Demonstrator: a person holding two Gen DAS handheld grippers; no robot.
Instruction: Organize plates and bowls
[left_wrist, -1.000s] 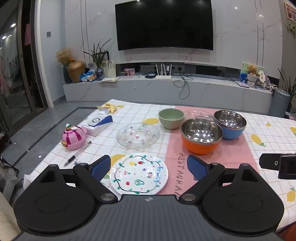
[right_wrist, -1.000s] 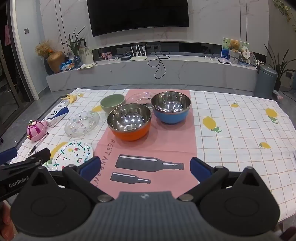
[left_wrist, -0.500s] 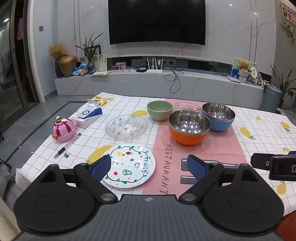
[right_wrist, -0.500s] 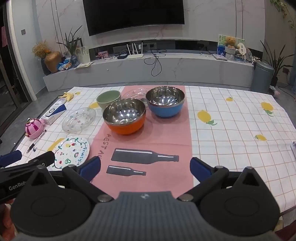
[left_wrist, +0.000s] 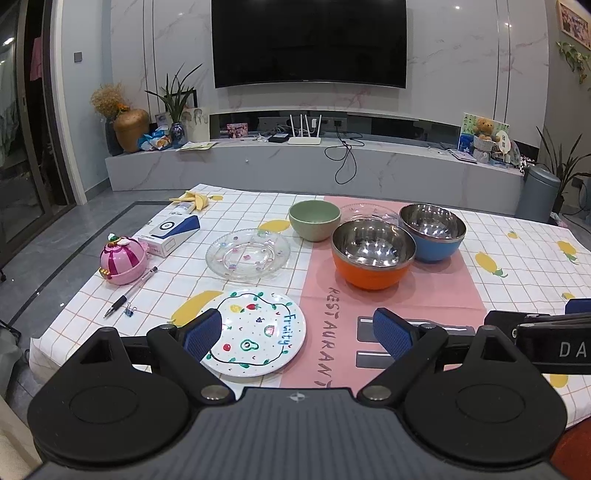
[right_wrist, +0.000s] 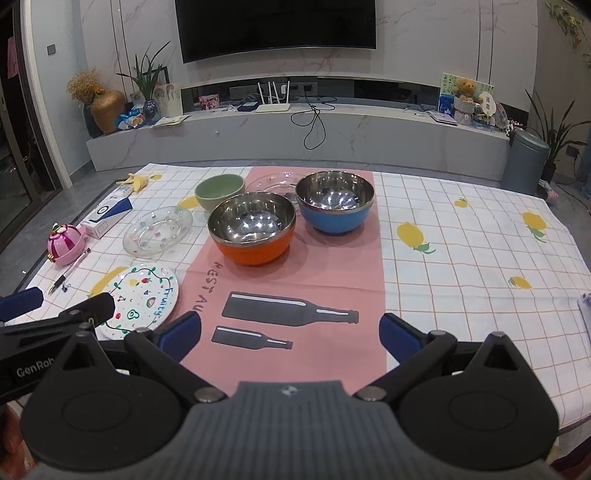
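Observation:
A white "Fruity" plate (left_wrist: 258, 332) (right_wrist: 142, 297) lies near the table's front left edge. Behind it sits a clear glass plate (left_wrist: 247, 253) (right_wrist: 157, 230). A green bowl (left_wrist: 314, 219) (right_wrist: 219, 190), an orange steel bowl (left_wrist: 371, 254) (right_wrist: 253, 229) and a blue steel bowl (left_wrist: 432, 232) (right_wrist: 334, 201) stand further back, with another glass plate (left_wrist: 364, 212) behind them. My left gripper (left_wrist: 297, 330) is open and empty above the front edge, over the Fruity plate. My right gripper (right_wrist: 290, 332) is open and empty over the pink runner.
A pink round toy (left_wrist: 122, 260), a pen (left_wrist: 129, 293), a blue-white box (left_wrist: 170, 232) and a banana peel (left_wrist: 194, 199) lie at the left. The checked tablecloth (right_wrist: 461, 258) stretches right. A TV wall and low shelf stand behind.
Both grippers have pulled back from the table and shifted a little; the dishes look farther off than one second ago. Nothing on the table has moved.

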